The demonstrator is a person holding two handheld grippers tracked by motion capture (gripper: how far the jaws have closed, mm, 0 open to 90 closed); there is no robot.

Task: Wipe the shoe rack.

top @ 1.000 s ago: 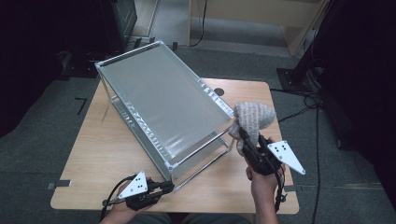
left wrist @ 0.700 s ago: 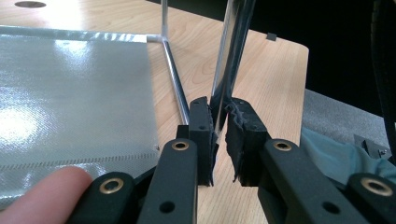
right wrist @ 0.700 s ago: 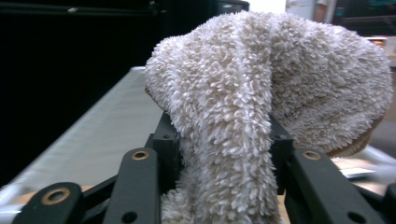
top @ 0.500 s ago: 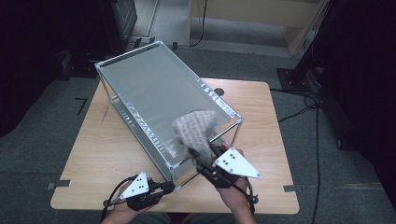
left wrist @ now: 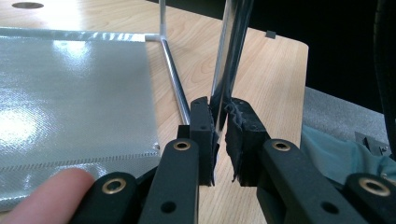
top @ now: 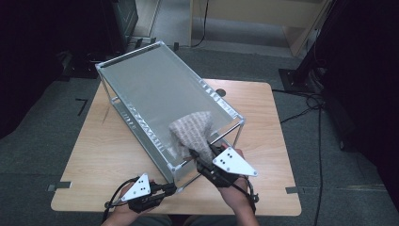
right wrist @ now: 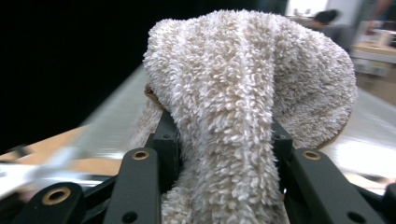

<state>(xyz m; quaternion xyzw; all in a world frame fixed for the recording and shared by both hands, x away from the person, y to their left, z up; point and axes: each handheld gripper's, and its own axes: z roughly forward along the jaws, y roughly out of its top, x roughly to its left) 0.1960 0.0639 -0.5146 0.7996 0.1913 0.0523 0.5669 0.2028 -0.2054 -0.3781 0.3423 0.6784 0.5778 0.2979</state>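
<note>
- A wooden table (top: 103, 155) is seen bearing a large metal-framed rack (top: 155, 94) with a silvery top panel, set slantwise across it.
- A fluffy beige towel (top: 192, 134) is held over the rack's near corner, draped on the top panel and bunched in the right gripper (top: 200, 157); its jaws are clamped on the cloth, as seen in the right gripper view (right wrist: 224, 154).
- The left gripper (left wrist: 219, 135) is closed tightly on the rack's upright corner post (left wrist: 229, 56), at the table's near edge.

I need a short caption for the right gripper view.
The right tool grips a fluffy white cloth above the shiny top of a rack.
</note>
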